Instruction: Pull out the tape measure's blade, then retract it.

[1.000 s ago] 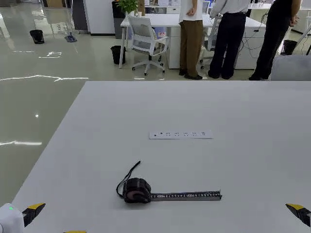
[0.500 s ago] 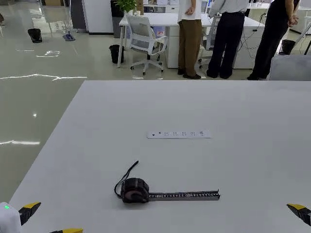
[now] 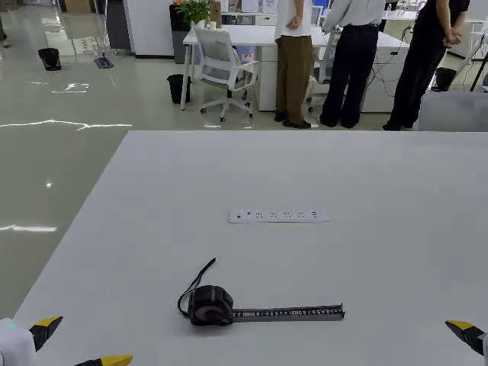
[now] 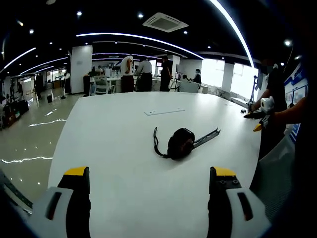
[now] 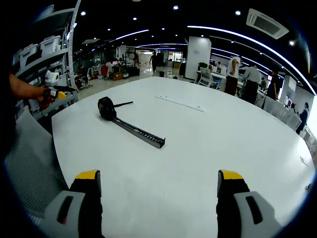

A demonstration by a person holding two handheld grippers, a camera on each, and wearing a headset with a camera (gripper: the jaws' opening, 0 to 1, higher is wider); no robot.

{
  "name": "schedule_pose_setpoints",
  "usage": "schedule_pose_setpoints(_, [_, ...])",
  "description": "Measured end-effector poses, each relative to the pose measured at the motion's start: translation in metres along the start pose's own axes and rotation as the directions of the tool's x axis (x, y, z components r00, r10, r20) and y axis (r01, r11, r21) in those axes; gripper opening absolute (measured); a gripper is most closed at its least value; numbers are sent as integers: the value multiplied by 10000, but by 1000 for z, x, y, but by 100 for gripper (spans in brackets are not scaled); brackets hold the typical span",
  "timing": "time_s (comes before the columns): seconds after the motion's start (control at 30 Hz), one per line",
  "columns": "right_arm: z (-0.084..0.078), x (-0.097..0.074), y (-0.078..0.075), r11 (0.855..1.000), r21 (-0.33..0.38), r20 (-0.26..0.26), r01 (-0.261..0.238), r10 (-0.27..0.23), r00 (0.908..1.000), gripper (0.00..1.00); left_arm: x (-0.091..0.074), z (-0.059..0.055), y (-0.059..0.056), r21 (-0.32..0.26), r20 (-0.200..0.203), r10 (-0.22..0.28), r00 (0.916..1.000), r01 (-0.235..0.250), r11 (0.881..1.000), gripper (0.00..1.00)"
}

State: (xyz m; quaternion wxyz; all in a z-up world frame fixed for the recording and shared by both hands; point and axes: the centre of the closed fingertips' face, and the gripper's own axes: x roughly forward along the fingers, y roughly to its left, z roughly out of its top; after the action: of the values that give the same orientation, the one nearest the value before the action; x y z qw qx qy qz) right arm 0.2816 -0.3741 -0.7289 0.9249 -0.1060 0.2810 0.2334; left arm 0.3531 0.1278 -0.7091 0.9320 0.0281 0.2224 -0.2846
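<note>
White power strip [image 3: 278,216] flat at the middle of the white table [image 3: 152,191], three people [image 3: 351,61] standing beyond its far edge, office chair [image 3: 221,65], black bin [image 3: 177,88], glossy floor [image 3: 61,152]

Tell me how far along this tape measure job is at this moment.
Looks done: the blade is pulled out of the tape measure and lies flat on the table. In hand: nothing. The left gripper and the right gripper are both open, near the table's front edge and apart from the tape measure. Left: retracting the blade into the case.
</note>
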Motion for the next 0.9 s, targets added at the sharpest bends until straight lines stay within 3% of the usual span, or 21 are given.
schedule_pose_setpoints(0.13, [4, 4, 3, 9999, -118, 17, -108, 109, 9999, 100, 5, 5, -11, 93, 52, -231, 9997, 230, 9997, 99])
schedule_pose_setpoints(0.37, [15, 14, 5, 9969, -644, -116, -458, 452, 9989, 95, 17, 2, -20, 189, -100, -601, 9981, 603, 9980, 99])
schedule_pose_setpoints(0.43, [20, 19, 8, 9957, -504, -34, -773, 772, 9970, 97, 20, 3, -20, 382, -102, -529, 9985, 533, 9978, 99])
schedule_pose_setpoints(0.5, [20, 23, 6, 9934, -799, -320, -821, 798, 9963, 96, 23, 8, -19, 220, 52, -522, 9986, 521, 9984, 99])
schedule_pose_setpoints(0.7, [26, 37, 4, 9837, -1317, -536, -1221, 1160, 9918, 94, 31, 15, -16, -195, 267, -49, 9996, 54, 9998, 99])
schedule_pose_setpoints(0.9, [36, 51, 9, 9659, -1931, -755, -1722, 1604, 9842, 89, 42, 15, -30, -406, 246, -18, 9997, 28, 9992, 99])
